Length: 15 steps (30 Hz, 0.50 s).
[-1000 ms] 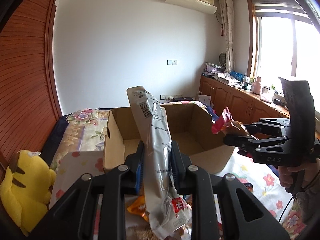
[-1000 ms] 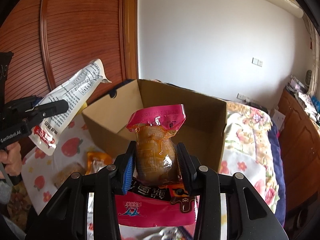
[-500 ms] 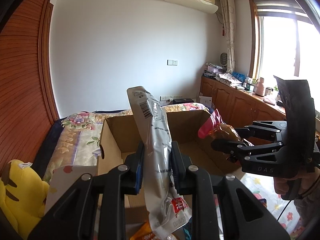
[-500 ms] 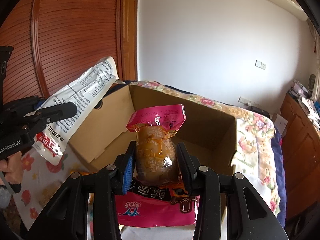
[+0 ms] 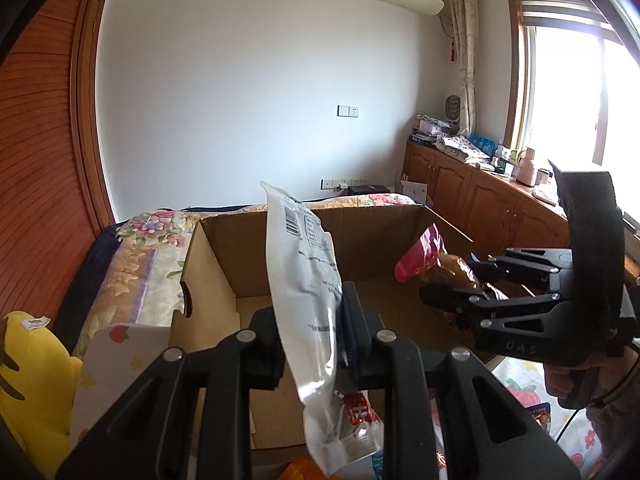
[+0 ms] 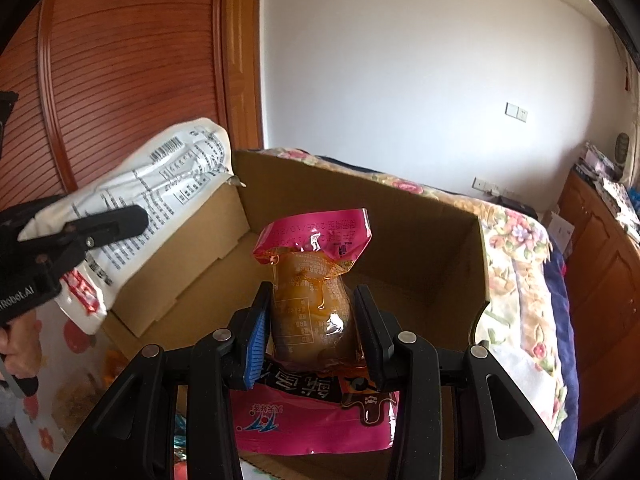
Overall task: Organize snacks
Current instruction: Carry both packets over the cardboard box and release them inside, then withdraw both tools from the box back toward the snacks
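My left gripper point(image 5: 310, 322) is shut on a long white snack packet point(image 5: 310, 280) with a barcode, held upright over the near edge of an open cardboard box point(image 5: 208, 268). My right gripper point(image 6: 312, 320) is shut on a pink-topped packet of brown food point(image 6: 316, 280), held over the same box point(image 6: 452, 256). The right gripper point(image 5: 452, 284) with its pink packet point(image 5: 422, 256) shows at right in the left wrist view. The left gripper point(image 6: 120, 222) and white packet point(image 6: 160, 196) show at left in the right wrist view.
The box sits on a bed with a floral cover point(image 5: 148, 248). A yellow plush toy point(image 5: 28, 392) lies at lower left. Wooden cabinets point(image 5: 480, 200) line the right wall; a wooden wardrobe point(image 6: 132, 92) stands left. More snacks point(image 6: 108, 368) lie on a fruit-print cloth point(image 5: 520, 392) before the box.
Both grippers have moved forward with their packets, from in front of the box to over its open top. Both stay shut.
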{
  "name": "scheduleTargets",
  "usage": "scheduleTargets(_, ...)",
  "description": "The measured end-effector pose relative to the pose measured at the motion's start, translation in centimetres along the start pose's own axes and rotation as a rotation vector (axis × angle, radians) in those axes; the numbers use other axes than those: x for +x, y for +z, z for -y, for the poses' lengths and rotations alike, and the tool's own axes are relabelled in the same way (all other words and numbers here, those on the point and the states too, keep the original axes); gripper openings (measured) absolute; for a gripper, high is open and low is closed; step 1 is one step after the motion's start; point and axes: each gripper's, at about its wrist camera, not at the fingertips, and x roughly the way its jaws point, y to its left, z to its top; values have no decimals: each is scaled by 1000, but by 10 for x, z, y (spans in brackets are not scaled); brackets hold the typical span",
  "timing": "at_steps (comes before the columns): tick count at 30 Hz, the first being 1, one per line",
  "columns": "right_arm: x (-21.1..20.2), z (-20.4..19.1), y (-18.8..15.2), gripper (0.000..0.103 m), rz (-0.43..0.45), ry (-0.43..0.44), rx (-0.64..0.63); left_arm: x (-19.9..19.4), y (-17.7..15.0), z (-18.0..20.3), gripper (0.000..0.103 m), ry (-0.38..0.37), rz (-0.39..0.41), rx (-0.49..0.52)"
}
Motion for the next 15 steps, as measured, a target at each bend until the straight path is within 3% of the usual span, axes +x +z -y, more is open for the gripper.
scheduleTargets(7, 6, 2, -5, 45, -30, 5, 13, 1, 3, 0, 25, 10, -7, -10)
scheduleTargets(9, 6, 3, -5, 45, -30, 2, 15, 1, 5, -2, 33, 22, -2, -9)
scheduleTargets(15, 3, 2, -8, 48, -35, 2, 26, -9, 3, -3, 33, 33, 11, -9)
